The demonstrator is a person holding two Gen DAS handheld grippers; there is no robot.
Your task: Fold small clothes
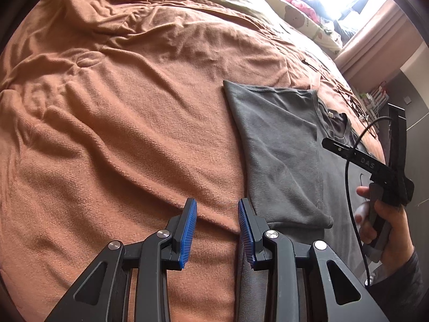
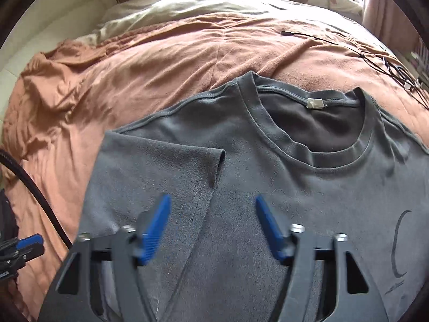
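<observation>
While the left gripper (image 1: pixel 217 230) hangs empty and parted at the folded left edge of the grey T-shirt (image 2: pixel 268 166) on the orange blanket (image 1: pixel 120 107), the right gripper (image 2: pixel 213 228) gapes wide directly over it, nearer, collar ahead.

Blanket (image 1: pixel 120 134) left of shirt (image 1: pixel 281 161) open, cables (image 2: pixel 388 64) far-right edge

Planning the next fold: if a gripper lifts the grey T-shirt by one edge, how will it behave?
The grey cotton T-shirt would likely droop limply; its folded-in sleeve already lies soft and creased. It probably drags rather than slides on the textured orange blanket. The fold may fall open.
</observation>
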